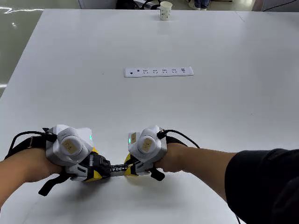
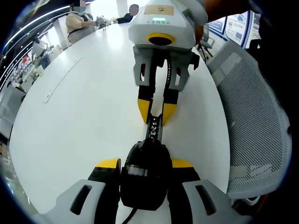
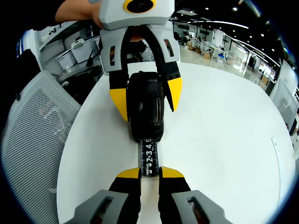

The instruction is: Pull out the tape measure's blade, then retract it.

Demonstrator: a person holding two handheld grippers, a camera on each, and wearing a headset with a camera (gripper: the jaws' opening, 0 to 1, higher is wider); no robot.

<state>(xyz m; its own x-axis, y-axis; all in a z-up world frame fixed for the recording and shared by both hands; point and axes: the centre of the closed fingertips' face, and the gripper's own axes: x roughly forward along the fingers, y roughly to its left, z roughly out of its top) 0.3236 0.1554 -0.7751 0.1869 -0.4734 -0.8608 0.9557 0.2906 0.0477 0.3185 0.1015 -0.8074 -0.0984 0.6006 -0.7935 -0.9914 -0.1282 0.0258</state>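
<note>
Tape measure [image 3: 145, 112] sits just above the near edge of the white table [image 1: 210, 93], held between the two grippers. The left gripper [image 2: 145, 163] has its yellow-tipped jaws closed on the sides of the black case [image 2: 144, 182]. The right gripper [image 3: 149, 173] faces it from the right, with its jaws pinched nearly together on the free end of the blade [image 3: 148, 156]. Only a short run of blade spans the gap between the two grippers, which are close to each other. Judged from this, the pull-out is at most barely begun. A stroke to the right and the full retraction appear to remain, though a retraction near its end would look the same. The blade carries black-ground numerals: 1, 2, 3 read in the left gripper view and 2, 3, 4, 5 in the right gripper view. Small lettering on the right gripper housing appears to read XENSE. Farther out at mid-table lies a white power strip [image 1: 159, 71], and at the far edge stands a paper cup [image 1: 165, 10] whose print is too small to read.
</note>
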